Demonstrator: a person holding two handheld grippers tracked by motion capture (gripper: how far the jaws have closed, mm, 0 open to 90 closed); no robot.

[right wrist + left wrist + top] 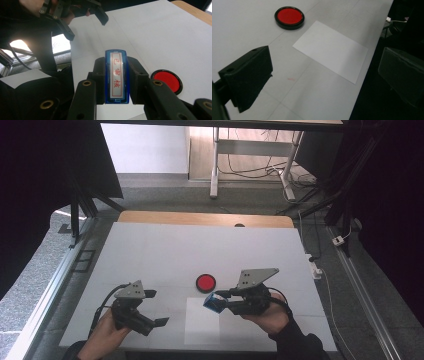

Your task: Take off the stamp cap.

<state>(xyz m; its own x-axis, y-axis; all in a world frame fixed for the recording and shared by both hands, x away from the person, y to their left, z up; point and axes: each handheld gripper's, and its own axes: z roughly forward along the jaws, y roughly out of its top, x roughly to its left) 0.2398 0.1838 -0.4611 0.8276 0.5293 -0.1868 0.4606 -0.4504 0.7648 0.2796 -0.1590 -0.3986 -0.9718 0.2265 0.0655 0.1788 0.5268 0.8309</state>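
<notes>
the blue stamp [117, 76] sits clamped in the right gripper [223, 301], held above the table [150, 250] over the near right part, just above the far right corner of the white sheet [202, 322]; in the right gripper view its long axis runs along the jaws, away from the hand, with the narrow printing face of red characters turned toward that camera; in the high view the stamp's [215, 302] blue body sticks out at the gripper's left end, pointing left toward the left gripper [155, 308]; the two black pads press on its long sides, one on each, so the jaws are pinching the stamp; the red ink pad [205, 282] lies on the table just beyond the stamp, apart from it; the left gripper hovers over the near left of the table, its jaws spread wide with nothing between them; in the left gripper view the ink pad [289, 17] and the sheet [332, 51] lie ahead of it, well apart from its jaws.
</notes>
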